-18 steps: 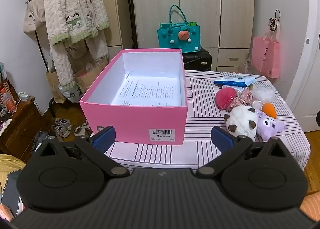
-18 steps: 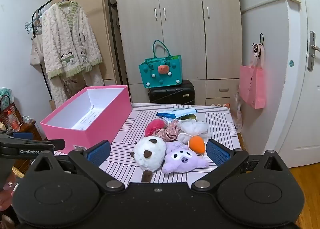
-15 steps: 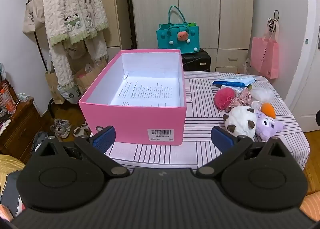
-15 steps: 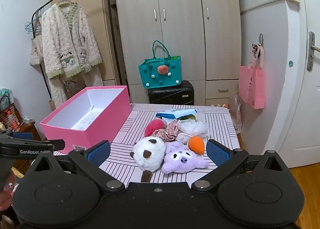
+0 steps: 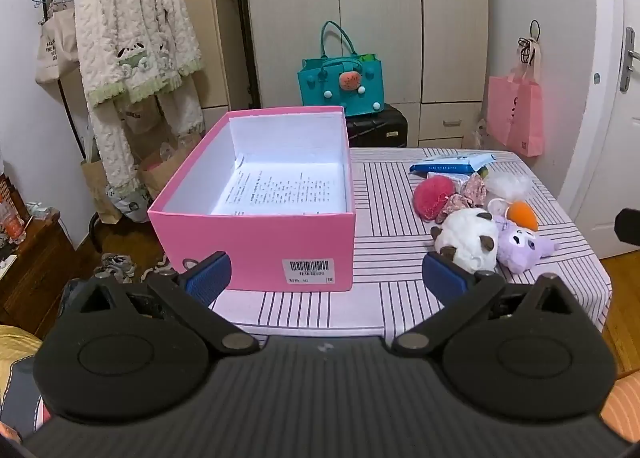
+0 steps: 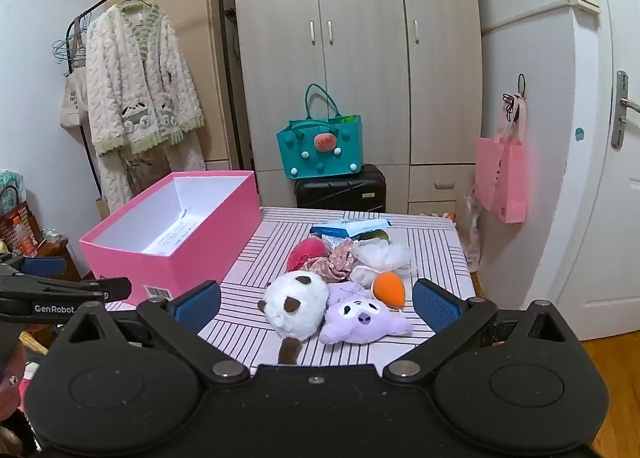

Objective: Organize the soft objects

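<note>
An open pink box [image 5: 256,242] [image 6: 200,258] with a printed sheet inside stands on the left of a striped table [image 5: 384,225]. Right of it lies a pile of soft things: a white plush [image 5: 466,238] [image 6: 296,304], a purple plush [image 5: 520,244] [image 6: 362,320], an orange sponge [image 5: 522,214] [image 6: 389,289], a red puff [image 5: 434,199] [image 6: 306,252], a floral scrunchie [image 6: 338,260] and a white mesh puff [image 6: 384,256]. My left gripper [image 5: 324,278] is open and empty before the box. My right gripper [image 6: 316,304] is open and empty before the plush pile.
A blue packet [image 5: 452,163] lies at the table's far side. Behind the table stand a teal bag [image 6: 320,149] on a black suitcase [image 6: 340,187] and wardrobes. A pink bag [image 6: 500,181] hangs at right. A clothes rack with a robe [image 6: 140,97] stands left.
The left wrist view has shifted slightly, so box and toys sit a touch lower and nearer. The right gripper has barely moved. Both stay open.
</note>
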Available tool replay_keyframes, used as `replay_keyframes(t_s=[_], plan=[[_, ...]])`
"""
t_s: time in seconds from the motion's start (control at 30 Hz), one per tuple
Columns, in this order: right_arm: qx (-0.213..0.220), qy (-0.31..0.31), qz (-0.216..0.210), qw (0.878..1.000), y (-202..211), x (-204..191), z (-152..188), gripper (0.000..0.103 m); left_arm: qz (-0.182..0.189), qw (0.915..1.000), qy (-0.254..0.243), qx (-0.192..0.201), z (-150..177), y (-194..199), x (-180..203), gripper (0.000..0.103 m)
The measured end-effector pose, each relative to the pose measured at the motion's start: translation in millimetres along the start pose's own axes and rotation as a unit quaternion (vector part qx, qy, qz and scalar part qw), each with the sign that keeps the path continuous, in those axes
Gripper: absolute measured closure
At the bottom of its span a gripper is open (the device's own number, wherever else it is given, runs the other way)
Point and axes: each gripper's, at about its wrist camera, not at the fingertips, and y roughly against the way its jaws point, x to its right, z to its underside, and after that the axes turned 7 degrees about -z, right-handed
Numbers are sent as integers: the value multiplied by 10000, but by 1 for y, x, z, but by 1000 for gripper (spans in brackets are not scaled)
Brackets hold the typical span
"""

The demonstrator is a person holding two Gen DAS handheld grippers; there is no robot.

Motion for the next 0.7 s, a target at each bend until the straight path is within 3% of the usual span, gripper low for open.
replay_keyframes(t_s=[0.7], plan=[[106, 223, -47, 9997, 2, -4, 7, 0, -188, 9995, -105, -243, 13, -15, -1, 0]])
